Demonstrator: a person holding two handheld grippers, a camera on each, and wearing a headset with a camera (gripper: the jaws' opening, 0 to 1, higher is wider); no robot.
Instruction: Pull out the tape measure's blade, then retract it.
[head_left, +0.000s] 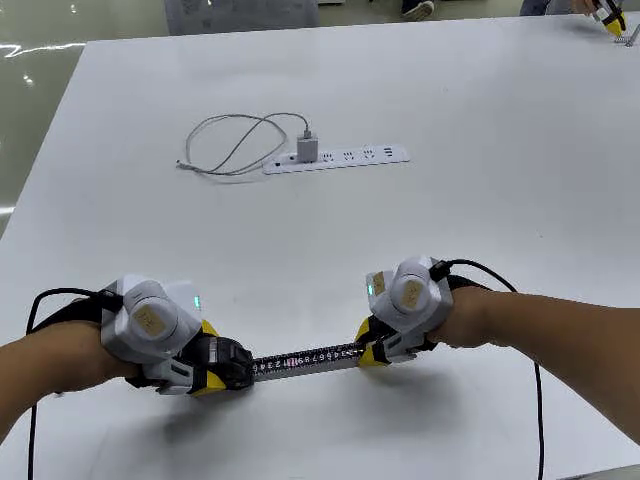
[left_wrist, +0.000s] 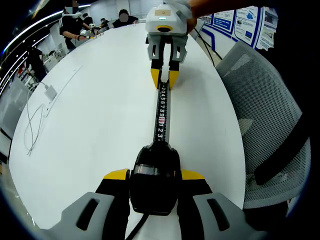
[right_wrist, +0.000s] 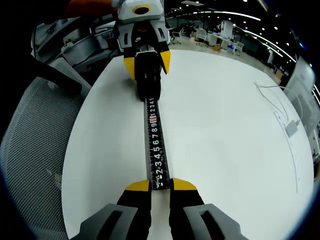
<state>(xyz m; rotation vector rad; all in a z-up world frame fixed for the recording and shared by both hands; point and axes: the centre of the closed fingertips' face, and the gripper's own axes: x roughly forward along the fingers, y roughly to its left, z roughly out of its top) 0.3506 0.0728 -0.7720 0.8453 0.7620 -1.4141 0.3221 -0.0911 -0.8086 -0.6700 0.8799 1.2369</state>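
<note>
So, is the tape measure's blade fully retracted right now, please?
No, the blade stretches from the case in the left gripper to the right gripper clamping its tip.

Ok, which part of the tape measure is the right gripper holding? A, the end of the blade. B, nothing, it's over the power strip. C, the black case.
A: the right gripper has its jaws shut on the end of the blade, while the left gripper clamps the black case.
</note>
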